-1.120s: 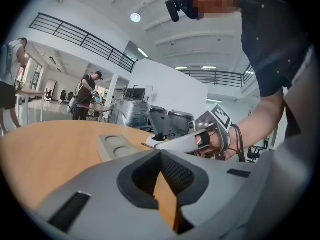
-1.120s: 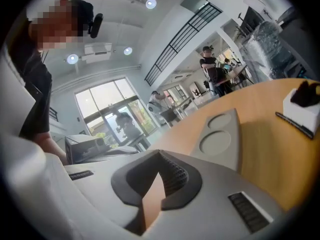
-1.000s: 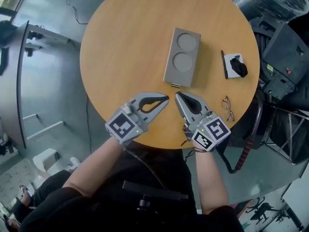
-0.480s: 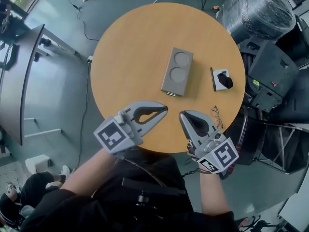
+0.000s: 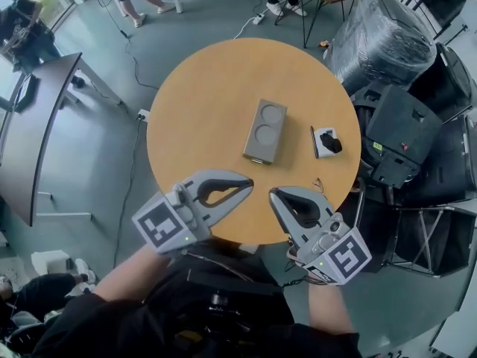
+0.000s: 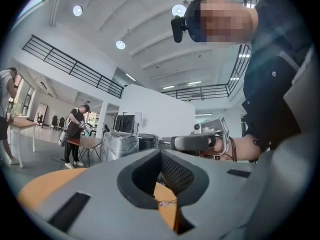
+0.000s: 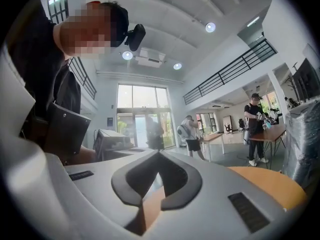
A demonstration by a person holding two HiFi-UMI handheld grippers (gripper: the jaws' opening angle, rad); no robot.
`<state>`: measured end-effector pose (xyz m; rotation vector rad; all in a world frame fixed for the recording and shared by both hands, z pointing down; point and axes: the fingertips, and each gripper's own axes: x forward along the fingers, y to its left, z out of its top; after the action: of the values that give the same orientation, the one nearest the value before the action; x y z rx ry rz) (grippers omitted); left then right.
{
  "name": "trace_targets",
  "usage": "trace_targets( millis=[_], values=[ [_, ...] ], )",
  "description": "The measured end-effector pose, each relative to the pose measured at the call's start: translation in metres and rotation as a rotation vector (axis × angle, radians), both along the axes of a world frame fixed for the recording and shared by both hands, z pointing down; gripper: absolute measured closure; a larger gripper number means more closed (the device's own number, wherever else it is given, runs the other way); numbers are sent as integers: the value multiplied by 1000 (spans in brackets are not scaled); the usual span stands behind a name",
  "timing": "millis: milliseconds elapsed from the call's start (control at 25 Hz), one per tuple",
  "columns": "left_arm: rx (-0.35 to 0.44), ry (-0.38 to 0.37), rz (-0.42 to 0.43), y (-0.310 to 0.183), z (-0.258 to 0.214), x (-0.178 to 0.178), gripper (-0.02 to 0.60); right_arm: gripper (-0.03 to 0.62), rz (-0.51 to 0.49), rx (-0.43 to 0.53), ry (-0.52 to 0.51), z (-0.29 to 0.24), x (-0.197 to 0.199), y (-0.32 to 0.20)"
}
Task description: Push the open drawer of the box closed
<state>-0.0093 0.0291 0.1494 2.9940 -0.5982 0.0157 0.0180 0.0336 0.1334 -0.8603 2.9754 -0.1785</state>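
A grey box [image 5: 264, 131] with two round recesses in its top lies near the middle of the round wooden table [image 5: 201, 103]. Its drawer front [image 5: 256, 159] shows as a thin lip at the end nearest me. Both grippers hover over the table's near edge, well short of the box. My left gripper [image 5: 251, 182] is shut with nothing in it and points right. The right gripper [image 5: 272, 193] is also shut and empty, pointing up-left. In the left gripper view the shut jaws [image 6: 161, 152] face the right gripper [image 6: 196, 142]. The right gripper view shows shut jaws [image 7: 159, 154] and no box.
A white pad with a black object [image 5: 326, 142] lies right of the box, and a pair of glasses [image 5: 321, 186] sits near the right rim. Wrapped and black equipment [image 5: 395, 125] crowds the table's right side. People stand at far tables.
The head view has pulled back and the table looks smaller. Both grippers have drawn back toward the table's near edge, away from the box. The box has not moved.
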Motion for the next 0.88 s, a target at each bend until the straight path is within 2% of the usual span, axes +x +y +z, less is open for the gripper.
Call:
trace_targets(
  millis=[320,880],
  values=[
    [41,-11,31,27,-47,5,551,577,-21,31,10,-41,2,24],
    [50,-36,38,40,-58,7,551,578,-46,45,3,-57,-2,38]
  ],
)
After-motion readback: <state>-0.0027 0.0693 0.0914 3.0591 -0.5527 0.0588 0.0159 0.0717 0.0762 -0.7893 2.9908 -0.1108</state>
